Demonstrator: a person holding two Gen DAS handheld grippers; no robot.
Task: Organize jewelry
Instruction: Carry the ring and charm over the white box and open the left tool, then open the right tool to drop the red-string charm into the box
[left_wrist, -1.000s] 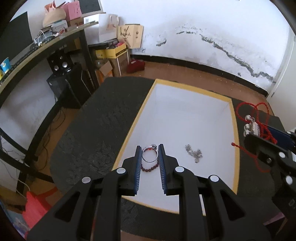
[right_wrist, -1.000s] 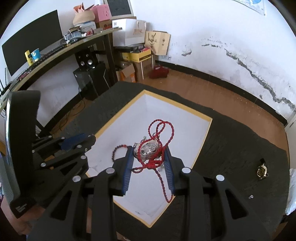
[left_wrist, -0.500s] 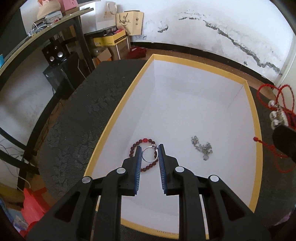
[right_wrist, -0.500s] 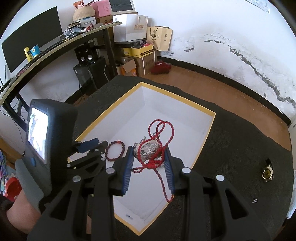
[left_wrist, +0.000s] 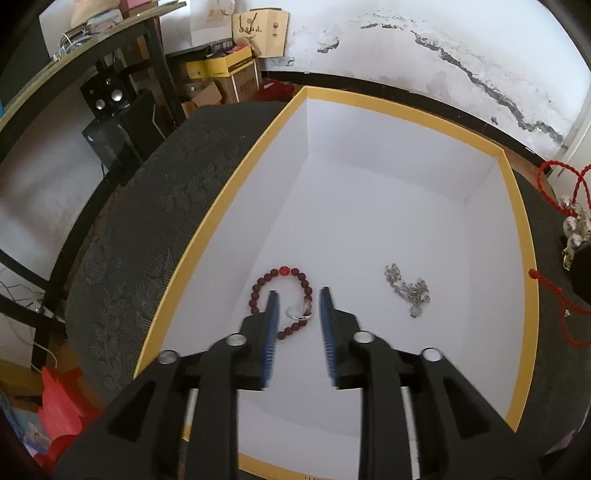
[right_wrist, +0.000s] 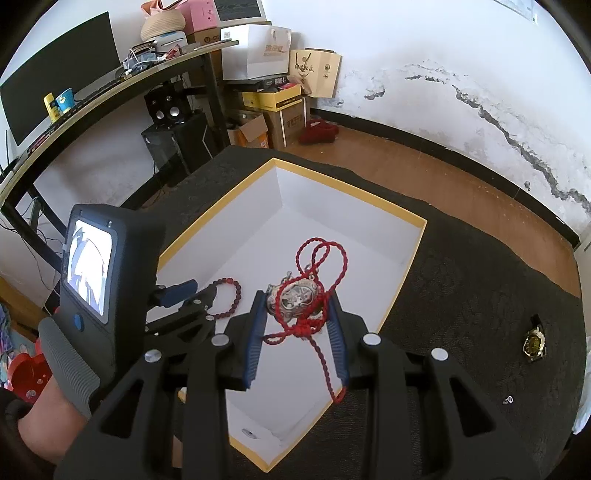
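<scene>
A white box with a yellow rim (left_wrist: 376, 99) sits on the dark table. Inside lie a dark red bead bracelet (left_wrist: 275, 275), a silver chain (left_wrist: 408, 290) and a silver ring (left_wrist: 299, 314). My left gripper (left_wrist: 298, 295) is open low inside the box, its jaws apart on either side of the ring, which lies on the bracelet. My right gripper (right_wrist: 297, 299) is shut on a silver pendant (right_wrist: 295, 301) with a red cord (right_wrist: 321, 254), held above the box (right_wrist: 351, 188). The bracelet also shows in the right wrist view (right_wrist: 231, 295).
A gold watch (right_wrist: 533, 341) and a small ring (right_wrist: 509, 399) lie on the dark table (right_wrist: 461, 280) right of the box. A desk (right_wrist: 110, 85), speakers and cardboard boxes stand at the back left. The pendant and cord show at the right edge of the left wrist view (left_wrist: 570, 221).
My left gripper moved down into the box and opened; the ring it held now lies on the bead bracelet. My right gripper still holds the pendant, almost unmoved.
</scene>
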